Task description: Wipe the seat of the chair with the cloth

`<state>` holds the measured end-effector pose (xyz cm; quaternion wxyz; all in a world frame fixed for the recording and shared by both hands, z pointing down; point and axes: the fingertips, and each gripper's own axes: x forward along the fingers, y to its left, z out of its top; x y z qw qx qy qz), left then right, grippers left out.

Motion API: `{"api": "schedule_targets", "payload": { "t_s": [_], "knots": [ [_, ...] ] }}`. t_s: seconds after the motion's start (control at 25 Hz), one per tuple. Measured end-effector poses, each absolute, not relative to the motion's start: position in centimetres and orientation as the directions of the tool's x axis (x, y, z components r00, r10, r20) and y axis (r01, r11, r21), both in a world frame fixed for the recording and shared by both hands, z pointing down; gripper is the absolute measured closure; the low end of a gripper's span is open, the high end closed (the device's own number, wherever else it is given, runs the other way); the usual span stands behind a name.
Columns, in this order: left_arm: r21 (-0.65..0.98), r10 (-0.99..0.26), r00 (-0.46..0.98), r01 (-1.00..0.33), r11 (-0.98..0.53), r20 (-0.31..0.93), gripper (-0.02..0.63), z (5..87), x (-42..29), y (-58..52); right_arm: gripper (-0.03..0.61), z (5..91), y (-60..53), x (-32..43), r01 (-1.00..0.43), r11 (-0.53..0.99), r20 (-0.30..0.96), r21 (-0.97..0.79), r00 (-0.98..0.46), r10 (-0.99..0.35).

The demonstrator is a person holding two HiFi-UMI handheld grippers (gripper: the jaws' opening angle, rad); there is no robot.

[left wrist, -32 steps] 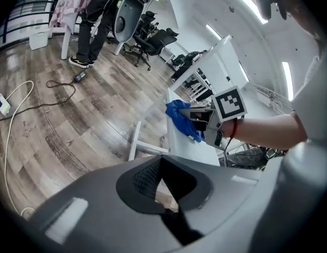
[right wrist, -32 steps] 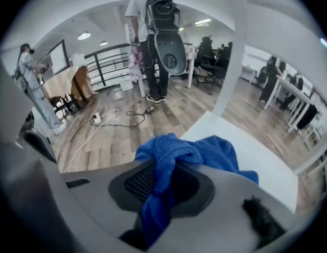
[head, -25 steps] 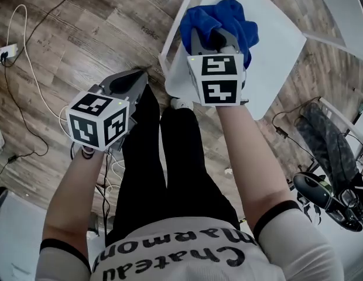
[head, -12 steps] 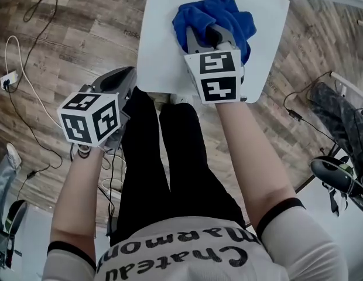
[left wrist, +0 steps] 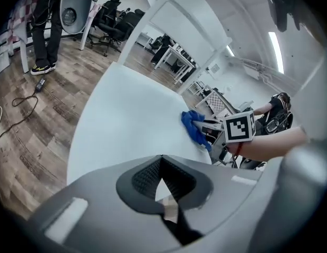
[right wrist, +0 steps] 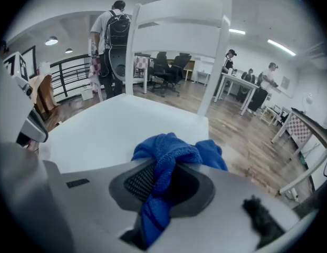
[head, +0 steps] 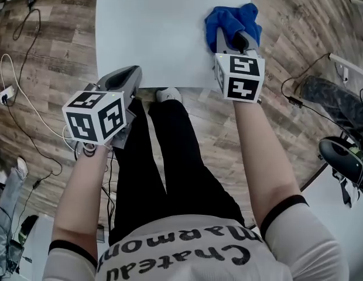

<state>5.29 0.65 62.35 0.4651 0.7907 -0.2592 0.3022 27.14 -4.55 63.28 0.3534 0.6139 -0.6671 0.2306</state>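
The white chair seat [head: 164, 34] lies just ahead of me, and its backrest [right wrist: 179, 15] rises at the far side in the right gripper view. A crumpled blue cloth [head: 231, 17] rests on the seat's right edge, near the front corner. My right gripper [head: 233, 37] is shut on the cloth [right wrist: 171, 152], which bunches out between its jaws and presses on the seat [right wrist: 111, 125]. My left gripper [head: 129, 75] hovers at the seat's front left corner, shut with nothing in it. From the left gripper view [left wrist: 161, 161] the cloth [left wrist: 194, 128] shows across the seat [left wrist: 126, 120].
My legs [head: 170, 157] stand against the seat's front edge. Cables and a power strip [head: 4, 93] lie on the wood floor at left. A black office chair [head: 339, 157] stands at right. Desks, chairs and a standing person [right wrist: 113, 36] fill the room behind.
My right gripper has dragged the cloth rightward across the seat to its right edge. The left gripper has stayed by the front left corner.
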Motion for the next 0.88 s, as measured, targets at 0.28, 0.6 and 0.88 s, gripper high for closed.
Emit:
{"api": "schedule_targets", "payload": {
  "t_s": [0.28, 0.6, 0.88],
  "knots": [
    [0.587, -0.081, 0.691, -0.665, -0.463, 0.719, 0.606, 62.5, 9.0, 4.4, 0.505, 63.3, -0.8, 34.4, -0.981, 0.05, 0.773, 0.185, 0.114, -0.624],
    [0.566, -0.18, 0.649, -0.743, -0.356, 0.739, 0.606, 62.1, 4.3, 3.6, 0.506, 59.1, -1.4, 24.6, -0.934, 0.349, 0.738, 0.078, -0.181, -0.65],
    [0.552, -0.274, 0.597, -0.802, -0.228, 0.754, 0.606, 62.4, -4.3, 2.2, 0.505, 57.0, -4.4, 11.0, -0.881, 0.474, 0.685, -0.016, -0.355, -0.636]
  ]
}}
